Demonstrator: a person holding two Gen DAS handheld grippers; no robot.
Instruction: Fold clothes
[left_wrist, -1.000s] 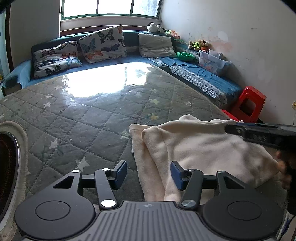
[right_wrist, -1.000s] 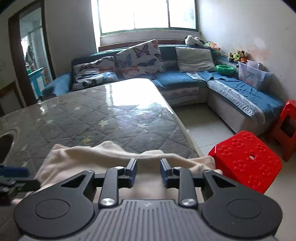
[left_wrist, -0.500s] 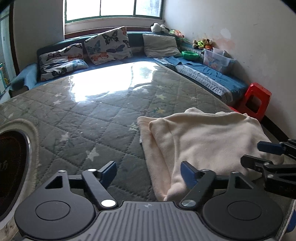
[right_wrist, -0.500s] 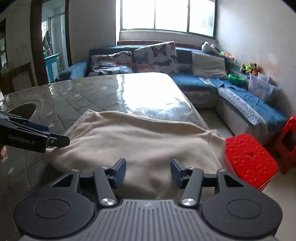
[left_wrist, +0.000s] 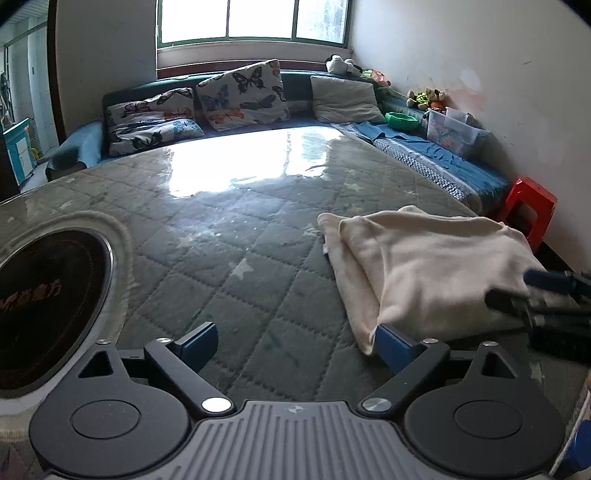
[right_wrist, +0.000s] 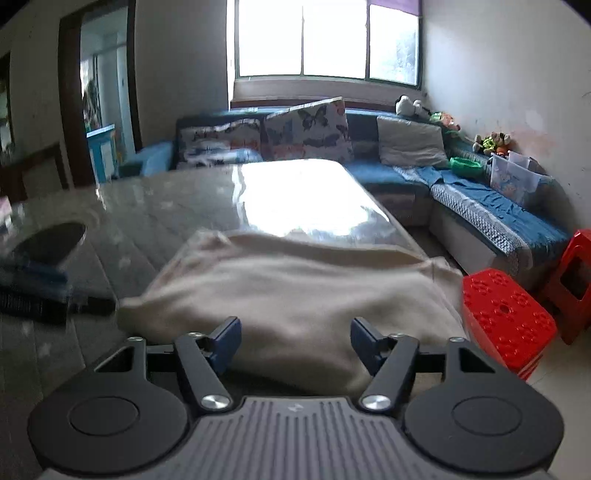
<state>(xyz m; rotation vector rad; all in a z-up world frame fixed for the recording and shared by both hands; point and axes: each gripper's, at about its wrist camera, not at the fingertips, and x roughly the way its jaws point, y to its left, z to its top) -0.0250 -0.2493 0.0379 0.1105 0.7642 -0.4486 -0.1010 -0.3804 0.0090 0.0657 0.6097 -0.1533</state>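
Both sets of jaws have just been opening and now stand wide, holding nothing. The left gripper (left_wrist: 295, 341) has pulled back to the left of the cream garment (left_wrist: 424, 266), only its right pad beside the near corner. The right gripper (right_wrist: 295, 341) has also backed off; the cloth's near edge lies between its jaws, unpressed. A fold looks just finished and released. 1 garment lies folded over at the right end of the quilted counter (left_wrist: 221, 240); 2 red stools (right_wrist: 506, 317) stand alongside.
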